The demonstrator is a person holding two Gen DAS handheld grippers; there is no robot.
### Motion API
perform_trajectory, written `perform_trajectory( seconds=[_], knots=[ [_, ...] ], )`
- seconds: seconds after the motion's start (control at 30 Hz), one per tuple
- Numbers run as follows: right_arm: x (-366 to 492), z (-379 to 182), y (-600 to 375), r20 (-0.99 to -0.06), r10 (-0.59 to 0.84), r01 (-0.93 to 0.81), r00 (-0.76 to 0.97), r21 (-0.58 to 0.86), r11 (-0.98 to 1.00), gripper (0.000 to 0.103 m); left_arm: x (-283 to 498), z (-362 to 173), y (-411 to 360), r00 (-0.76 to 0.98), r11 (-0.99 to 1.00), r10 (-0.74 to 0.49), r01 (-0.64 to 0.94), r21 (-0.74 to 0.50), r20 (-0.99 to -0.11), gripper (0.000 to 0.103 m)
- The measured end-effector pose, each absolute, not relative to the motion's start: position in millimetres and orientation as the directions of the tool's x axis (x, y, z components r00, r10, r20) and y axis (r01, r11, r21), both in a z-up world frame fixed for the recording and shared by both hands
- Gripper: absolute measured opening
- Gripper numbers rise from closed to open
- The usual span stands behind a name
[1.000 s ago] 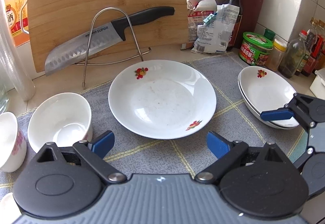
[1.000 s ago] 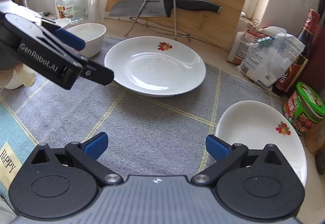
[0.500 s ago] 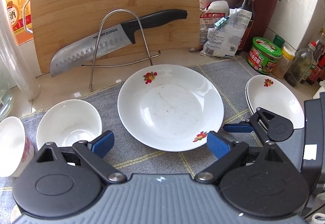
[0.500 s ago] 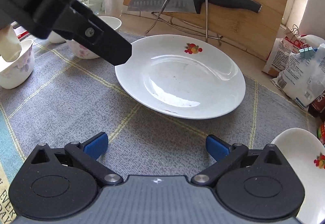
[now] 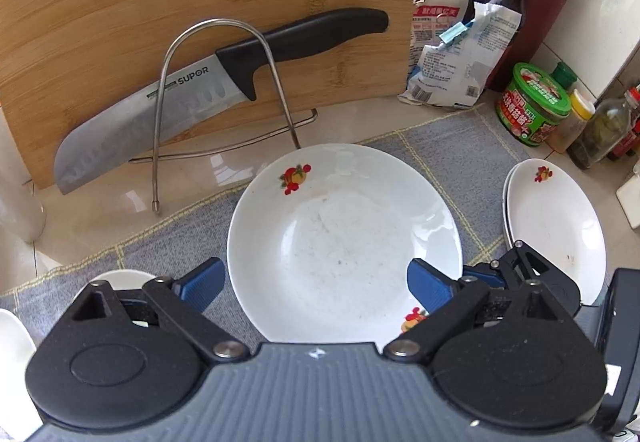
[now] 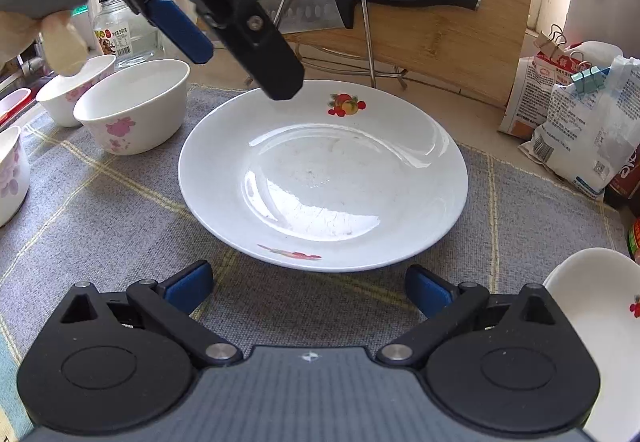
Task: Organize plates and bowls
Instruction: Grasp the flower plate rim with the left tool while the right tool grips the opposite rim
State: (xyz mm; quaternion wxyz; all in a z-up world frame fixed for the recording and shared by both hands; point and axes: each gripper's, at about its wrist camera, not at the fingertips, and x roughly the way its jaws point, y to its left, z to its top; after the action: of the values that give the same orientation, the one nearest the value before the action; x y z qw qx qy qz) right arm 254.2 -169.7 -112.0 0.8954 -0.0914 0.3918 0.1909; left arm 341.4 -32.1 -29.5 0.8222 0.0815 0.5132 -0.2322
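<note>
A large white plate (image 5: pixel 344 242) with fruit prints lies on the grey mat; it also shows in the right wrist view (image 6: pixel 324 173). My left gripper (image 5: pixel 314 284) is open, held above the plate's near rim. My right gripper (image 6: pixel 308 288) is open, low over the mat just short of the plate's front edge. The left gripper (image 6: pixel 232 41) hangs above the plate's far left side in the right wrist view. A stack of smaller white plates (image 5: pixel 556 222) sits at the right. White bowls (image 6: pixel 134 105) with pink flowers stand at the left.
A wire rack (image 5: pixel 224 89) holds a knife (image 5: pixel 224 81) against a bamboo board (image 5: pixel 200 1) behind the plate. Bags (image 5: pixel 460 57), a green-lidded tub (image 5: pixel 532 101) and bottles (image 5: pixel 600 129) crowd the back right. A glass jar (image 6: pixel 120 33) stands back left.
Both grippers have moved in toward the large plate, which now looms larger. The left gripper has come over its near rim; the right gripper has closed on its front edge.
</note>
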Motion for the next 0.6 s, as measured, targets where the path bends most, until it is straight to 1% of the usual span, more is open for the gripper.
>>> perform_trajectory(
  seconds=[0.13, 0.27, 0.6],
  knots=[
    [254.3, -111.5, -169.7, -0.739, 0.272, -0.418, 0.616, -0.014, 0.908, 0.103, 366.6, -38.8, -40.7, 0.340, 0.872, -0.290, 0.478, -0.101, -0.895, 0.097],
    [254.4, -111.8, -168.4, -0.735, 0.266, -0.407, 0.624, -0.015, 0.913, 0.103, 391.9, -49.5, -50.4, 0.286, 0.857, -0.302, 0.499, -0.128, -0.909, 0.097],
    [255.3, -112.3, -168.2, -0.728, 0.270, -0.408, 0.631, -0.015, 0.913, 0.103, 425.2, -71.2, -68.6, 0.233, 0.817, -0.280, 0.567, -0.104, -0.931, 0.095]
  ],
)
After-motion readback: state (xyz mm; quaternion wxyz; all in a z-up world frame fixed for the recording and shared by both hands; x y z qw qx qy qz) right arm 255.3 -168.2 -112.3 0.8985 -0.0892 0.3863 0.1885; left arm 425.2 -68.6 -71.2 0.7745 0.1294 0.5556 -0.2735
